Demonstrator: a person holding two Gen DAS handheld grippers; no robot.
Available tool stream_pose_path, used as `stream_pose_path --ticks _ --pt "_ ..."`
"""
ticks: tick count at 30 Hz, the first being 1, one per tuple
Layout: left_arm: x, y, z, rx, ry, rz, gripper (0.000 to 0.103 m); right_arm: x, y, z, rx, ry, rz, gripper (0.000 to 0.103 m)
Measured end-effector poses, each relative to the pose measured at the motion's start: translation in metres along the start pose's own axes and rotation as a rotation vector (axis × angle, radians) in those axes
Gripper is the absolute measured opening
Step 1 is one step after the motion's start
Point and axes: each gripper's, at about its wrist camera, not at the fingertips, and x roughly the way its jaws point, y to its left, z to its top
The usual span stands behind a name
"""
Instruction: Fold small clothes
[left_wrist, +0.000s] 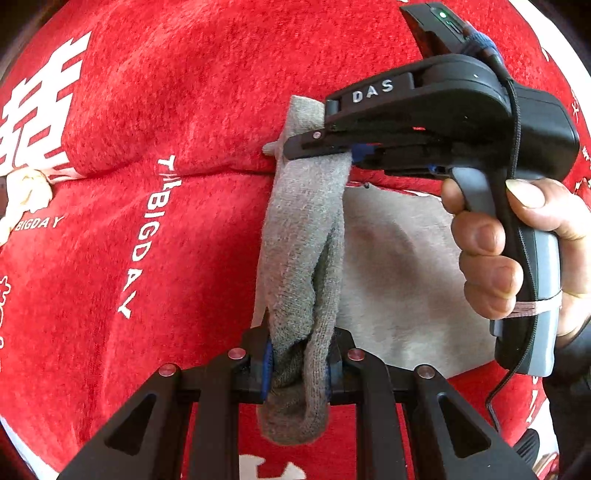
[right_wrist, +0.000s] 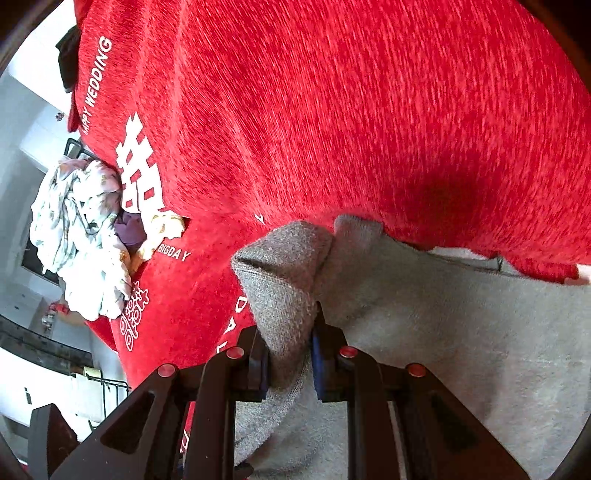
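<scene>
Grey sock (left_wrist: 306, 229) stretched between left hand-held gripper (left_wrist: 299, 369) and right hand-held gripper (left_wrist: 295, 146), each clamped on an end, above red blanket (left_wrist: 166, 110) and grey cloth (left_wrist: 399, 280).

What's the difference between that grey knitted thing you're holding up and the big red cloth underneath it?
The grey sock is small, plain and lifted, stretched between the left tongs and the right tongs; the red blanket is large, lies spread out underneath, and carries white lettering. The sock is a ribbed knit, while the blanket looks fuzzy. Both are soft fabric.
</scene>
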Motion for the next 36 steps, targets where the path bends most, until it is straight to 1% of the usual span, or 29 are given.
stream_pose_path --ticks 5,8,10,14,17,26,30,33,36 --pt "-0.010 -0.018 0.010 0.028 0.011 0.003 0.021 -0.015 -0.003 0.006 -0.021 0.005 0.007 0.019" --pt "-0.019 -0.022 0.022 0.052 0.028 0.002 0.021 -0.027 0.002 0.013 -0.057 0.009 0.007 0.019" --pt "-0.026 -0.021 0.029 0.050 0.034 -0.001 0.021 -0.035 0.006 0.017 -0.082 0.002 0.007 0.019" --pt "-0.036 -0.027 0.039 0.027 0.048 -0.028 0.021 -0.048 0.006 0.022 -0.081 -0.032 0.059 0.019" --pt "-0.032 -0.047 0.039 0.059 0.052 -0.008 0.021 -0.055 -0.006 0.020 -0.067 -0.043 0.082 0.019" --pt "-0.030 -0.103 0.043 0.116 0.054 -0.014 0.021 -0.090 -0.055 0.011 -0.042 -0.070 0.122 0.019" --pt "-0.019 -0.127 0.041 0.149 0.068 -0.008 0.021 -0.102 -0.077 0.008 -0.017 -0.078 0.145 0.019" --pt "-0.009 -0.150 0.036 0.182 0.077 -0.009 0.021 -0.110 -0.093 0.002 -0.011 -0.088 0.140 0.019" --pt "-0.002 -0.164 0.033 0.198 0.089 -0.018 0.021 -0.118 -0.111 -0.005 0.005 -0.095 0.138 0.019"
